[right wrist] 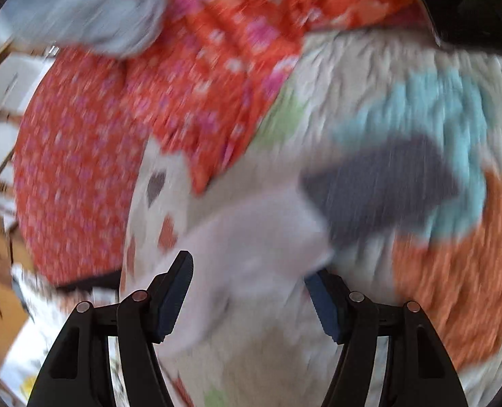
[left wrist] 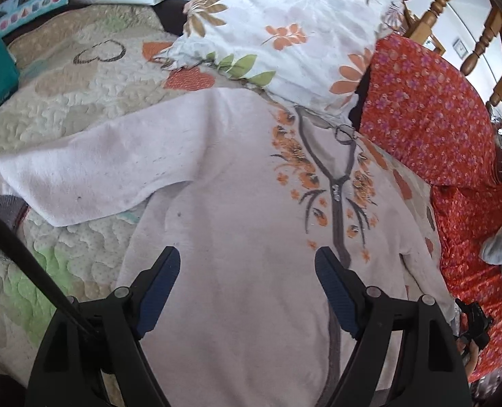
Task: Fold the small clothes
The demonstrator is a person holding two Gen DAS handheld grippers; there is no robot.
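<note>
On the bed's quilt (left wrist: 64, 129) the white top (left wrist: 237, 210) lies flat, one sleeve toward the left edge, ready for folding; the left gripper (left wrist: 247, 259) hovers wide open, empty, while the right gripper (right wrist: 251, 271) stands half open around the blurred other sleeve (right wrist: 257, 237), grip unclear.

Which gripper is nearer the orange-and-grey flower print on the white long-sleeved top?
Left. The left gripper hovers open over the top, the print just beyond its fingertips. The right gripper is off at a blurred white sleeve; no print shows there.
</note>
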